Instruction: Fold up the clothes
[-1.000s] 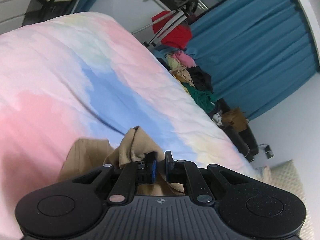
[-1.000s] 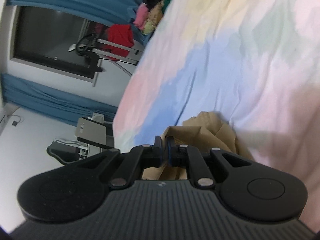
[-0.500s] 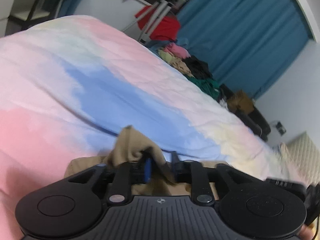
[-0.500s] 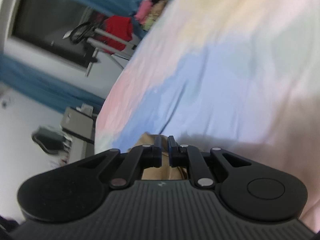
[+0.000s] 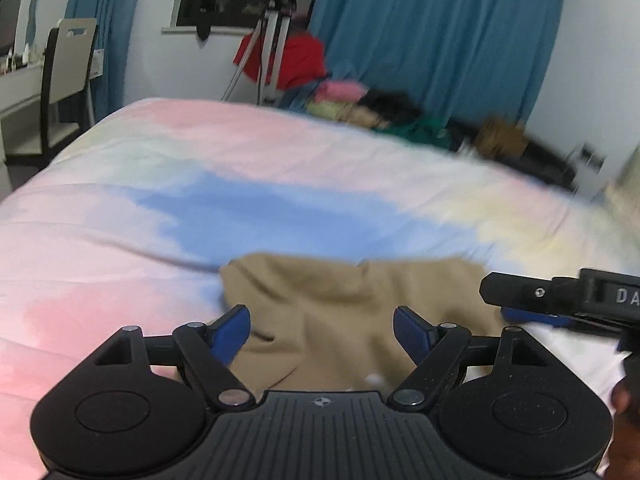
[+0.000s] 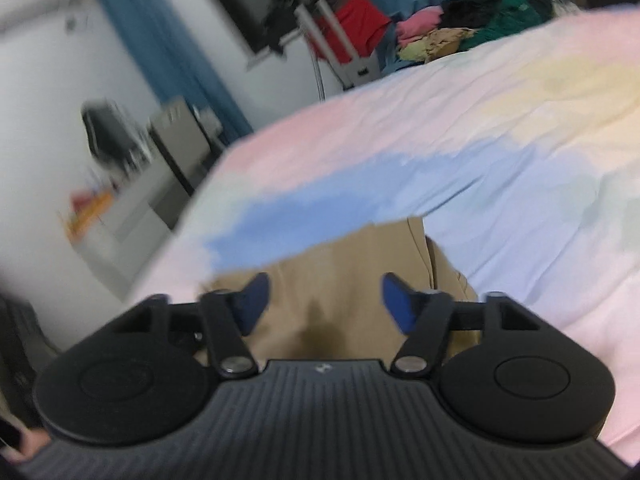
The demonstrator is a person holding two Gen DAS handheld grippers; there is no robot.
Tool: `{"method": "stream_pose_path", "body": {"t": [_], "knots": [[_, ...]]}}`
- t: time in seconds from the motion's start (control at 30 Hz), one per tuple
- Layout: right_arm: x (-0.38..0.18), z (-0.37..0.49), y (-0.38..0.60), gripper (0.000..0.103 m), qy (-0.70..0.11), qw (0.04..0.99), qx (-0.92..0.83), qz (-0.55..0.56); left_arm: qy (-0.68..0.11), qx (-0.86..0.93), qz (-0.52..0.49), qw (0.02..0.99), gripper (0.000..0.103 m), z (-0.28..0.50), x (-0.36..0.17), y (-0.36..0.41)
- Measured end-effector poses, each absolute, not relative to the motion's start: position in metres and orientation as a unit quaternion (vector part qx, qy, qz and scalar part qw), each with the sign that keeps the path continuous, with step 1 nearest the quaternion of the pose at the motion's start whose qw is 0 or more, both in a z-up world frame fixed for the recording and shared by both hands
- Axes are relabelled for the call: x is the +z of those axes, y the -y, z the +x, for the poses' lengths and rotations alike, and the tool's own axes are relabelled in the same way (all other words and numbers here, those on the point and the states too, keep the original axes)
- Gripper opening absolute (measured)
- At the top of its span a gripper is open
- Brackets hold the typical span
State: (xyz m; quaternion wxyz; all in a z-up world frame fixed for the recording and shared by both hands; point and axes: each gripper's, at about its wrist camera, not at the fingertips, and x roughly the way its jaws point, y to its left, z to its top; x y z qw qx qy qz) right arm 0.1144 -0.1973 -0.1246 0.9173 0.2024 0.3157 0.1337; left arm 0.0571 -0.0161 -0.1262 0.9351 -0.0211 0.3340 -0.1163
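A tan garment [image 5: 340, 300] lies spread on the pastel tie-dye bedspread [image 5: 240, 184]. My left gripper [image 5: 322, 330] is open and empty just above the garment's near part. My right gripper [image 6: 324, 300] is open and empty too, over the same tan garment [image 6: 340, 264]. The right gripper also shows in the left wrist view [image 5: 560, 300], at the garment's right end.
A pile of mixed clothes [image 5: 360, 108] lies past the bed's far edge, by a tripod with a red garment [image 5: 284, 60] and blue curtains [image 5: 432, 32]. A chair and desk [image 5: 64, 76] stand at the left. The clothes pile shows in the right wrist view [image 6: 460, 28].
Both grippers were shut on the tan garment and have opened and let it go. The garment, bunched before, now lies flatter and wider on the bed. Both cameras swung level.
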Motion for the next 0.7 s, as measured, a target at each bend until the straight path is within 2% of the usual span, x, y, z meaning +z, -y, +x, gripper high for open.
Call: {"method": "stream_pose_path", "body": {"t": [0.07,0.2,0.37,0.7], "knots": [[-0.134,0.121,0.188,0.040,-0.330,0.920,0.124,0.169,-0.338,-0.111,0.007,0.934,0.080,0.057,-0.133,0.023],[-0.148,0.128,0.175,0.040,-0.348,0.921,0.115,0.130,-0.346,-0.108,0.026,0.932,0.080,0.057,-0.142,0.029],[-0.139,0.112,0.173,0.040,-0.342,0.923,0.112,0.133,-0.343,-0.099,0.003,0.934,0.080,0.045,-0.134,0.021],[-0.102,0.038,0.175,0.042,-0.320,0.932,0.120,0.119,-0.302,-0.108,-0.016,0.947,0.082,-0.045,-0.087,0.020]]}}
